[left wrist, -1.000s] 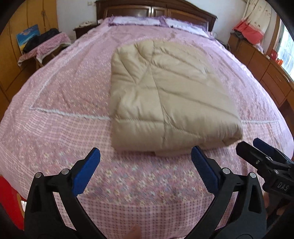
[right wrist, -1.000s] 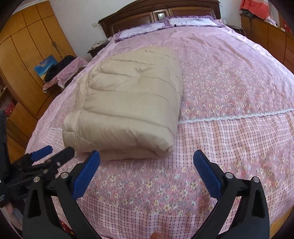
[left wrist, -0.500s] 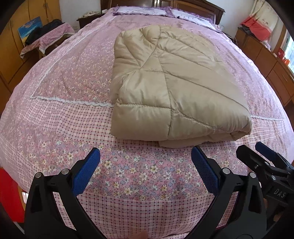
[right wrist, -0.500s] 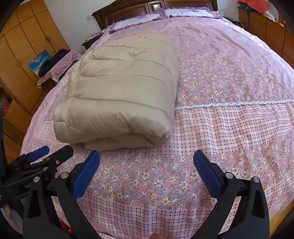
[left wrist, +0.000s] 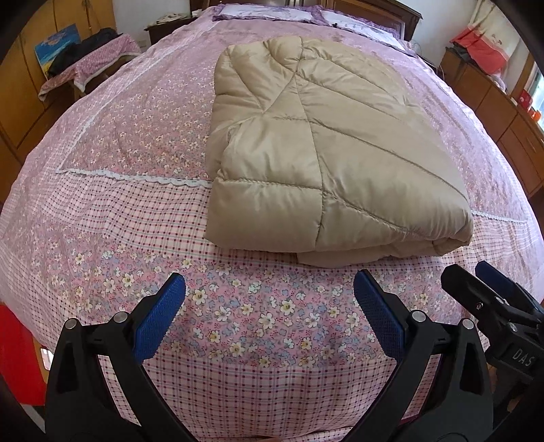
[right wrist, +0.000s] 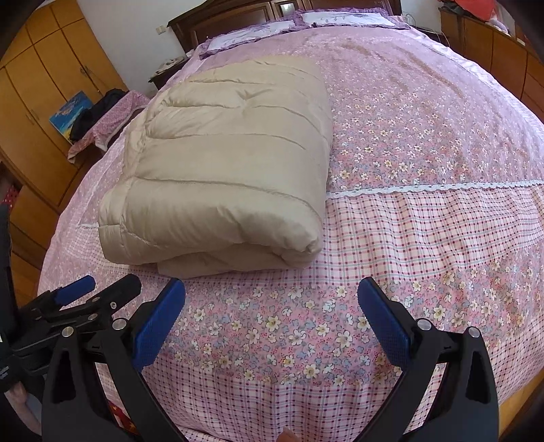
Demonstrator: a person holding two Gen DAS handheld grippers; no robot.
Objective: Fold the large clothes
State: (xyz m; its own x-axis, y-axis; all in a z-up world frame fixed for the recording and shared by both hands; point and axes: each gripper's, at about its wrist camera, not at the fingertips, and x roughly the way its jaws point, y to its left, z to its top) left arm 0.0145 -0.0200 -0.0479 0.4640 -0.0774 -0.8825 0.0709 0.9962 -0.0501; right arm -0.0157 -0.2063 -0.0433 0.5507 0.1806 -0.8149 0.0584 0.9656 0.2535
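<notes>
My left tongs (left wrist: 268, 306) stand wide apart with nothing between them, their black plastic arms ending in blue pads (left wrist: 158, 318) with a fine dimpled grip. My right tongs (right wrist: 271, 307) gape just as wide and are equally empty, hanging over the foot edge of the bed beside the left pair; each pair shows at the margin of the other's view.

The folded beige quilted down coat (left wrist: 326, 153) lies on the pink floral bedspread (left wrist: 129, 142), near the foot edge and roughly midway between the bed's two long sides, well apart from both tongs. It is a thick, puffy slab of smooth, faintly glossy fabric, stitched into broad padded channels; the seams run as long diagonals and meet in a raised ridge. Its nearest edge is a rounded, rolled fold, with a flatter under-layer peeping out below it. From my right view the bundle (right wrist: 224, 170) looks like a fat cushion with soft bulging corners.

The bedspread is thin cotton: small flowers over the middle, a white lace strip (right wrist: 431, 188) crossing it, then a band of pink check and larger blossoms toward the foot edge. The coat's near end overlaps that lace strip. At the head edge sit pale purple frilled pillows (left wrist: 272, 13) against a dark wooden headboard (right wrist: 238, 18).
</notes>
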